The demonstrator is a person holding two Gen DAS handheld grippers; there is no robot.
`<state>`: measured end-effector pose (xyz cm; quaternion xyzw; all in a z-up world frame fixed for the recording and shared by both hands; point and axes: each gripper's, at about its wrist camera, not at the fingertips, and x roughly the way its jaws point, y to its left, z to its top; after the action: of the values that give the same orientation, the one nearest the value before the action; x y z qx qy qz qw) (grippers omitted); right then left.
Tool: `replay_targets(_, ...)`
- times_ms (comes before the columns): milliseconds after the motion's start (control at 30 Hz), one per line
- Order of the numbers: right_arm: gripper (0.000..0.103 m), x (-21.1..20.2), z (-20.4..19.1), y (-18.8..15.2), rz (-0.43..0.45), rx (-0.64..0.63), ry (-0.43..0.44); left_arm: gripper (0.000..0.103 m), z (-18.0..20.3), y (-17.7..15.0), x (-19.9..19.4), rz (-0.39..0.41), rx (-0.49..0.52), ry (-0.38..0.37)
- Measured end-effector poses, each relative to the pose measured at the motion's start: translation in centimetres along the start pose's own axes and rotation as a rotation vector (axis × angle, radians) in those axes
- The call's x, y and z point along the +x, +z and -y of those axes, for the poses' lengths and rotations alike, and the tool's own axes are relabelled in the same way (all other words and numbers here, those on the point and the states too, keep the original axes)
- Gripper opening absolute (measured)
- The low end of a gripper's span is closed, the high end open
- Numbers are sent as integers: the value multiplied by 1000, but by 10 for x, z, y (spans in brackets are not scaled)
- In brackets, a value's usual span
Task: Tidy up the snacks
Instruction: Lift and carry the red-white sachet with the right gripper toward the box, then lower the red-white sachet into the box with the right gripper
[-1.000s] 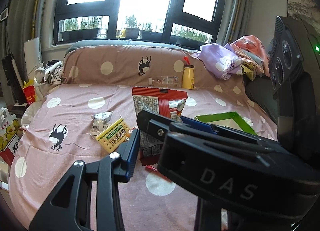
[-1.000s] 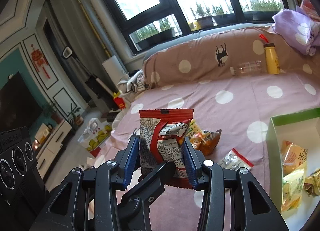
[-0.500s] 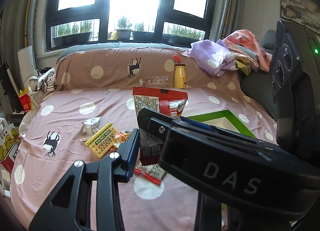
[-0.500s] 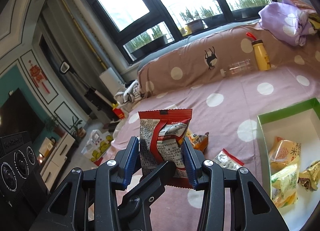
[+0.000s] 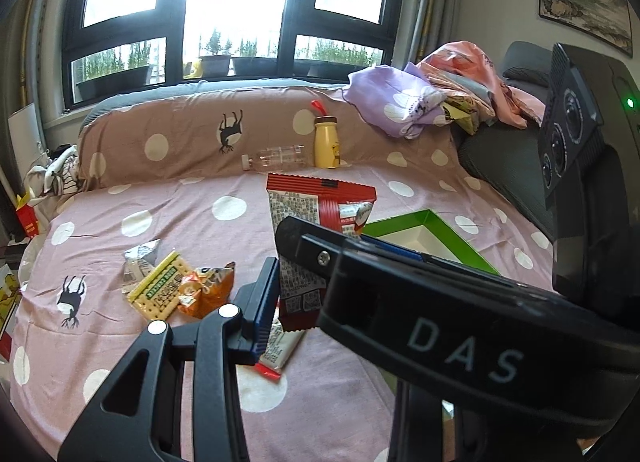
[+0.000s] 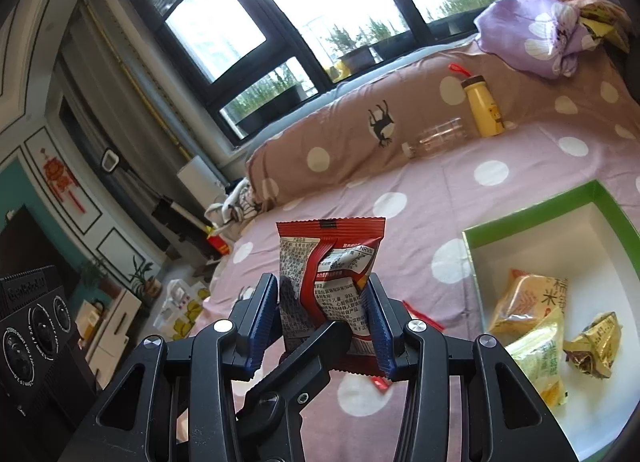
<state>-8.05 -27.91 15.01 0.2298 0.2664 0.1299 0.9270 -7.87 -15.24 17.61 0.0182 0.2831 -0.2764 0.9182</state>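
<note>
Your right gripper [image 6: 323, 324] is clamped on the upright red-and-white crinkled foil snack packet [image 6: 330, 262], held above the pink polka-dot bedsheet [image 6: 436, 189], just left of the green-rimmed white cardboard box [image 6: 532, 213] holding yellow packets [image 6: 528, 302]. Your left gripper [image 5: 280, 290] stands narrowly apart beside that packet; whether it grips anything, you cannot tell.

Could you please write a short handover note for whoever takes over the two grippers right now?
Right gripper: shut on the red snack bag, held upright above the bed.
Left gripper: I cannot tell whether it holds anything; the right gripper crosses in front of it.
Green box: on the bed to the right, three yellow and gold packets already inside.
Left: box the red bag, then the cracker pack, orange bag, silver packet and white packet lying on the bedspread.
</note>
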Motion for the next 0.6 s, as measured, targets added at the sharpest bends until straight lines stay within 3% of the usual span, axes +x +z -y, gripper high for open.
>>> replay_targets(600, 47, -14, 57, 5, 34, 139, -100, 35, 37, 6, 45, -56, 84, -114)
